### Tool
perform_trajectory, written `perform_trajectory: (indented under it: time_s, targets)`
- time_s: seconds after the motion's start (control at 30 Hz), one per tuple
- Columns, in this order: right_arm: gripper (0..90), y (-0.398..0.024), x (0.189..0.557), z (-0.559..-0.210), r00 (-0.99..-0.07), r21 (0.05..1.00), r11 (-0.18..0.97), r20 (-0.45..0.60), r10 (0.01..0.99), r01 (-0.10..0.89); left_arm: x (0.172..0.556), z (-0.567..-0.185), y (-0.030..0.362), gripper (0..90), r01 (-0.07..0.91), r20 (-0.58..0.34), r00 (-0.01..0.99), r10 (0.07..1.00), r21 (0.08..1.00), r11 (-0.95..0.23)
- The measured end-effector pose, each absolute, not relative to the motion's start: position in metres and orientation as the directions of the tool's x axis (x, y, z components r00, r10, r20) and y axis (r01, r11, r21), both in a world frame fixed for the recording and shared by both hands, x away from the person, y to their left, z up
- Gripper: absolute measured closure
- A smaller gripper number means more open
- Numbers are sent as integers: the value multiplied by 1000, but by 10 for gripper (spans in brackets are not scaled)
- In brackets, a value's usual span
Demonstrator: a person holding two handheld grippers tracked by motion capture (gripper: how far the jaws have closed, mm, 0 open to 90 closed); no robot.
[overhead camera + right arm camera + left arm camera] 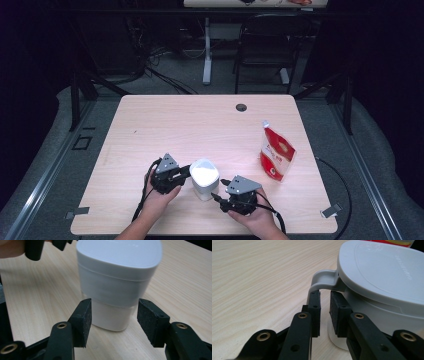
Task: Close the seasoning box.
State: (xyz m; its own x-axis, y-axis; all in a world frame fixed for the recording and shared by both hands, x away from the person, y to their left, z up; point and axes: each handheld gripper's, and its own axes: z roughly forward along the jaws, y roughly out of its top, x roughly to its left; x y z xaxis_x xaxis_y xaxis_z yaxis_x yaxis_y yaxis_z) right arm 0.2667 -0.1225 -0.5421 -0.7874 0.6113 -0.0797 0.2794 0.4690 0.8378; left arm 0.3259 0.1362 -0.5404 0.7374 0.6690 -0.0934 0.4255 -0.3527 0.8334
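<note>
A white container (204,178) stands near the front of the wooden table (175,125) between both grippers. The left gripper (325,312) has its jaws narrow around the handle (322,281), not pressing; the right gripper (114,322) gapes wide just short of the base. A red pouch (276,152) lies apart to the right – a chair (267,42) stands beyond.

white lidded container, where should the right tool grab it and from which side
Probably the lower body of the white container, below the lid. It narrows toward the base there, so it fits between the right tool, whose open jaws already flank it from the person's side. The handle sits opposite, with the left tool at it, so leave that side alone.
</note>
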Motion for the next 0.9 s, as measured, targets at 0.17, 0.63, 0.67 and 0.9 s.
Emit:
perform_trajectory:
  time_s: [0.17, 0.63, 0.67, 0.9]
  targets:
    - [451, -120, 264, -545, -786, 836, 474, -89, 612, 275, 332, -541, 133, 807, 415, -82, 739, 668, 837, -356]
    - [486, -110, 260, -551, -827, 826, 500, -77, 556, 260, 358, -542, 119, 809, 422, -86, 734, 673, 834, -354]
    - [488, -110, 260, -551, -832, 826, 501, -74, 550, 258, 358, -542, 119, 801, 424, -88, 732, 676, 835, -350]
    - [474, -119, 259, -546, -815, 827, 496, -82, 573, 265, 352, -535, 135, 718, 432, -71, 710, 701, 830, -353]
